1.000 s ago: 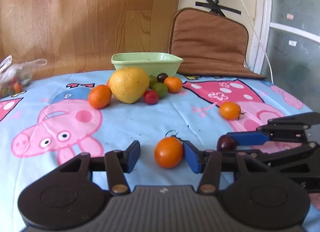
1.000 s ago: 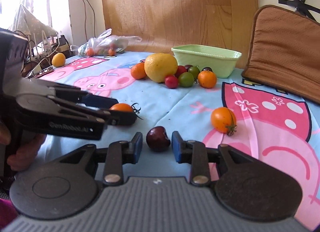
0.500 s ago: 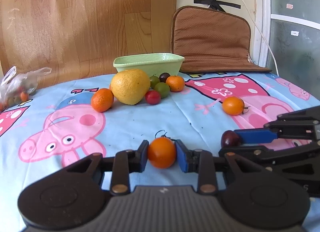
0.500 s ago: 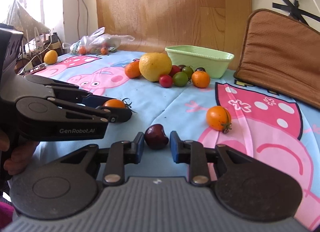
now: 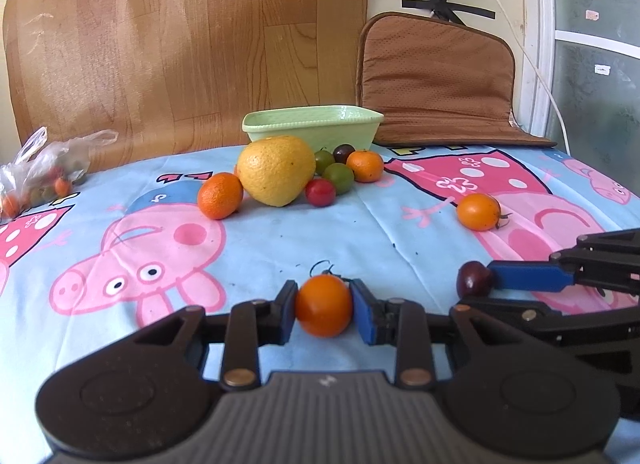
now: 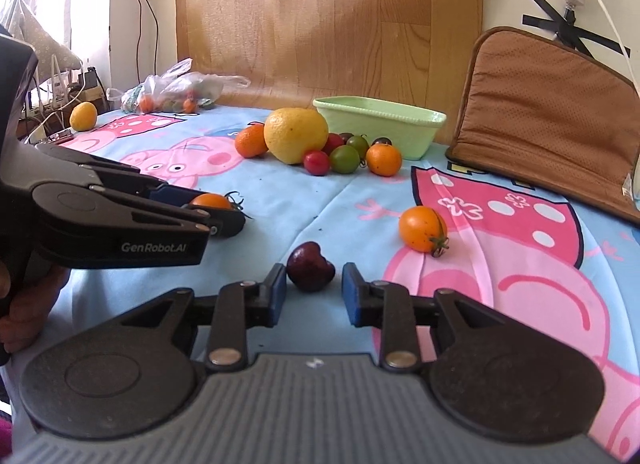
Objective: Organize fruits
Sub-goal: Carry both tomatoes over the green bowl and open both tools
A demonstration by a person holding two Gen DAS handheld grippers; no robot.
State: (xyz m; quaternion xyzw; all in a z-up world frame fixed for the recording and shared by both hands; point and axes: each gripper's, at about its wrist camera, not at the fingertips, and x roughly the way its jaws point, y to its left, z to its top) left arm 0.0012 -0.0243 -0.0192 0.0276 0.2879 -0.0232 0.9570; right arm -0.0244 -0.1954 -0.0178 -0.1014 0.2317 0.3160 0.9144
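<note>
I have my left gripper (image 5: pixel 324 310) clenched on an orange tomato (image 5: pixel 323 305), both blue pads pressing its sides, the fruit low over the cartoon-print cloth (image 5: pixel 280 240). My right gripper (image 6: pixel 314 290) straddles a dark cherry (image 6: pixel 310 271) lying on the cloth; its jaws are opening at this moment, the left pad touches or nearly touches the fruit and the right pad stands clear of it, so I count that grasp as not made.

The green tub (image 5: pixel 312 128) sits at twelve o'clock, behind the fruit cluster around the big yellow citrus (image 5: pixel 276 169); another orange tomato (image 5: pixel 479 211) lies at two o'clock.

To do this well, I judge I should squeeze the tomato no harder, since it looks soft. I should centre the cherry before closing the right jaws, because it looks ready to roll. Then I lift both fruits high enough to clear the cluster.
</note>
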